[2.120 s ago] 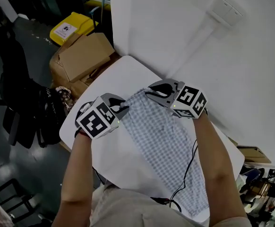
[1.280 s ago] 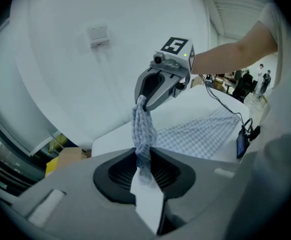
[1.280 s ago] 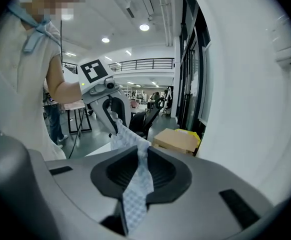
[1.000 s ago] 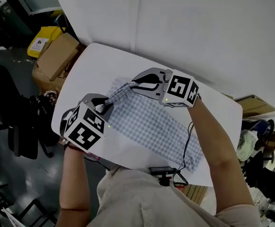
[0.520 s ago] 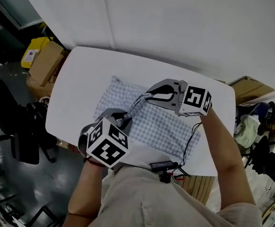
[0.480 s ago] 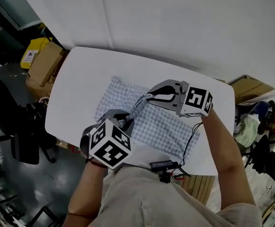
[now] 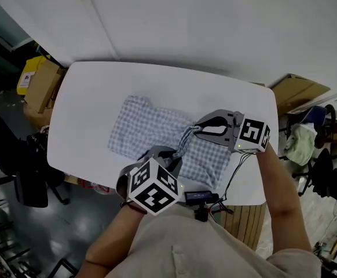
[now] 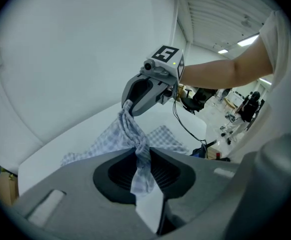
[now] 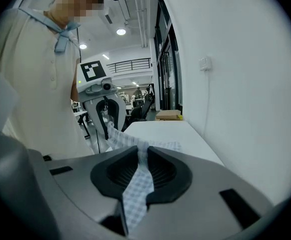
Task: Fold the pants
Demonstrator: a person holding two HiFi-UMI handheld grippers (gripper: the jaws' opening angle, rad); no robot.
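Left gripper [image 7: 169, 154]: jaws clamped on a bunched edge of the checked pants [image 7: 148, 129]. Right gripper [image 7: 197, 131]: clamped likewise, near the left. Pants: held edge lifted, the rest spread on the white surface [image 7: 87, 97].

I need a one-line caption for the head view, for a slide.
Left gripper and right gripper pinch one end of the checked pants, lifted over the rest on the white table.
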